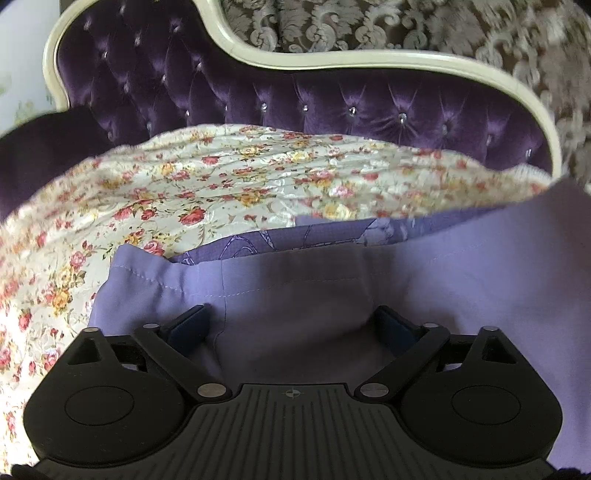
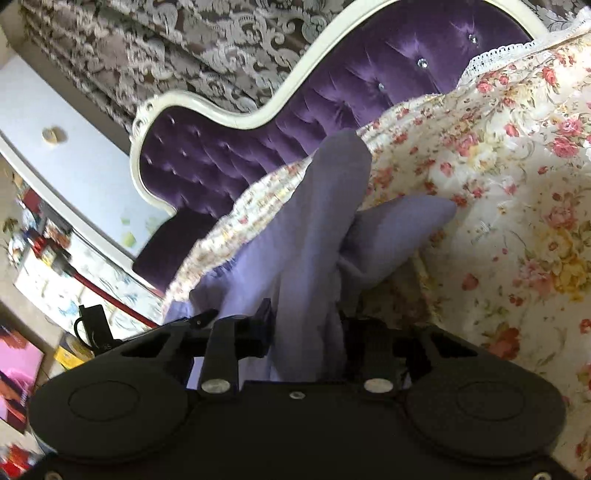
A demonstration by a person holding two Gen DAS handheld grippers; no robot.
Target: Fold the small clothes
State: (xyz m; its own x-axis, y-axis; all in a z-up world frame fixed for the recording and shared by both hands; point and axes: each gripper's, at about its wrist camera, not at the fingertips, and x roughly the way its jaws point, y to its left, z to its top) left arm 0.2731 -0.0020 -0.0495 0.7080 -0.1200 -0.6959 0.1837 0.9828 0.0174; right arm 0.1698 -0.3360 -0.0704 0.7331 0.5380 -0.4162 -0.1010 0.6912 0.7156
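A lilac garment (image 1: pixel 332 295) lies on a floral bedspread (image 1: pixel 184 192), its stitched hem toward the left. My left gripper (image 1: pixel 291 321) is open, fingers spread wide and resting over the garment, holding nothing. In the right wrist view the same lilac garment (image 2: pixel 314 240) rises in a bunched fold from between the fingers. My right gripper (image 2: pixel 306 325) is shut on this fold and holds it lifted over the bedspread (image 2: pixel 517 184). A darker purple printed layer (image 1: pixel 295 240) shows under the garment's far edge.
A purple tufted headboard (image 1: pixel 332 107) with a cream frame stands behind the bed; it also shows in the right wrist view (image 2: pixel 295 122). Patterned curtains (image 1: pixel 406 26) hang beyond. Cluttered shelves and a red pole (image 2: pixel 110 295) lie off the bed's left side.
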